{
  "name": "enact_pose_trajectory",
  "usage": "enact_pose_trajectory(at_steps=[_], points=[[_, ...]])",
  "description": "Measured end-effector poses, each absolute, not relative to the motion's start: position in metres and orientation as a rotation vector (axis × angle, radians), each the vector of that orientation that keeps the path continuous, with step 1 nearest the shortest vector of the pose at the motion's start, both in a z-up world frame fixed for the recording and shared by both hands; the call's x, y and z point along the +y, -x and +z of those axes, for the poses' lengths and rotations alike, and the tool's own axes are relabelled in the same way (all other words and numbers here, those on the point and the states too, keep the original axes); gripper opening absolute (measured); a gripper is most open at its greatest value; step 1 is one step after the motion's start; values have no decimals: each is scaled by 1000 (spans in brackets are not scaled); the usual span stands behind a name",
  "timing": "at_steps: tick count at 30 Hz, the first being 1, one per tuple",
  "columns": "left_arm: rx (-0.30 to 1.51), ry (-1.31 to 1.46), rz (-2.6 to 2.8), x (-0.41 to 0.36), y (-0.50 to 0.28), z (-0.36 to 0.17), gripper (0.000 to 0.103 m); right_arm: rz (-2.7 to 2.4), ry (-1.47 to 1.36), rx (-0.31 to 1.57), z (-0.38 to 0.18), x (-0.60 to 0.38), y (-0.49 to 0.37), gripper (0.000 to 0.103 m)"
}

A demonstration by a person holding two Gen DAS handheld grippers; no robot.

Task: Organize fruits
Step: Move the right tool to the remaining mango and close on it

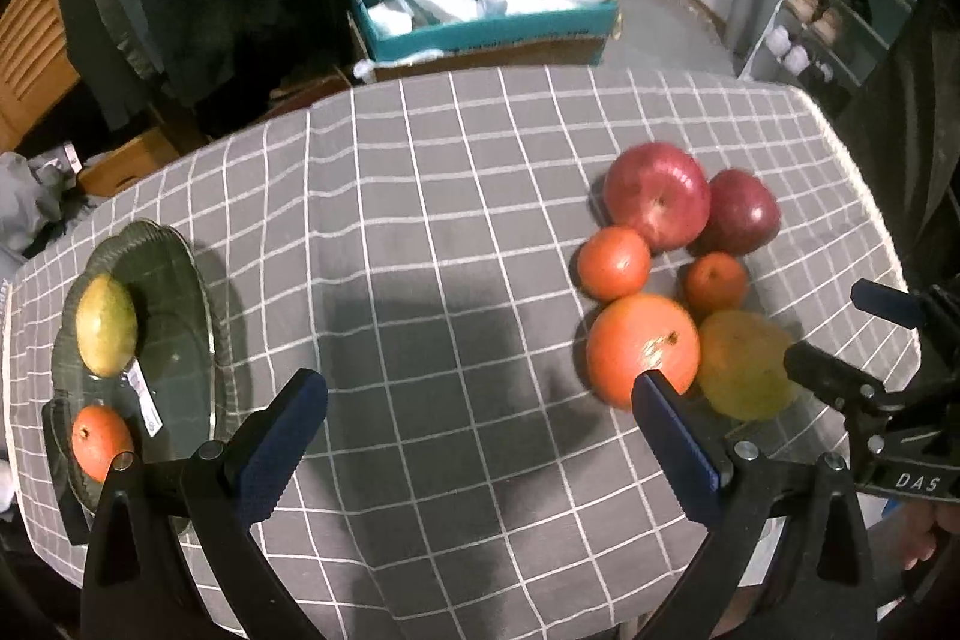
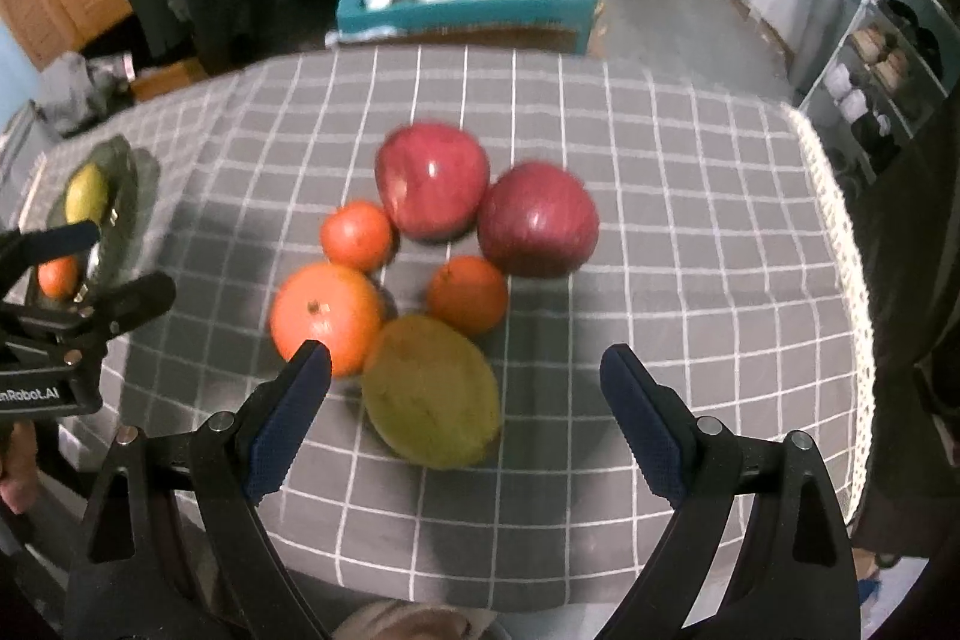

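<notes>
A glass plate (image 1: 180, 340) at the table's left holds a yellow-green mango (image 1: 105, 325) and a small orange (image 1: 99, 439). On the right lies a cluster: two red apples (image 2: 432, 178) (image 2: 537, 220), a large orange (image 2: 324, 316), two smaller oranges (image 2: 357, 235) (image 2: 468, 295) and a second mango (image 2: 432, 397). My left gripper (image 1: 480, 394) is open over the bare cloth between plate and cluster. My right gripper (image 2: 465, 364) is open just above the second mango, its fingers to either side, touching nothing. The right gripper (image 1: 852, 334) also shows at the left wrist view's right edge.
The table wears a grey checked cloth (image 1: 450, 220) with a lace edge (image 2: 840, 232) on the right. Behind the table stands a teal box (image 1: 480, 16) full of white bags. A shoe rack (image 1: 840, 16) is at the far right. A dark coat hangs at the back left.
</notes>
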State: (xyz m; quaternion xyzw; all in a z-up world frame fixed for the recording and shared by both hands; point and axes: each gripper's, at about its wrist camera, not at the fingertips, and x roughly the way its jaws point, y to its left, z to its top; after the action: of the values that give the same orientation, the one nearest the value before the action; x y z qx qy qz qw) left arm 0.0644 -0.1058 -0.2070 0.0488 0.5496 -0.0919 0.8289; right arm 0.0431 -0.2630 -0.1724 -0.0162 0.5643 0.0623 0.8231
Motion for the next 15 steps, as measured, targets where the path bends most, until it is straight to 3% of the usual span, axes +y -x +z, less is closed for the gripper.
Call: enact_pose_trajectory(at_steps=[15], points=[[1227,-150,-189,-108,-64,-241,102,149,38,1328,-227,-255,-53,88]])
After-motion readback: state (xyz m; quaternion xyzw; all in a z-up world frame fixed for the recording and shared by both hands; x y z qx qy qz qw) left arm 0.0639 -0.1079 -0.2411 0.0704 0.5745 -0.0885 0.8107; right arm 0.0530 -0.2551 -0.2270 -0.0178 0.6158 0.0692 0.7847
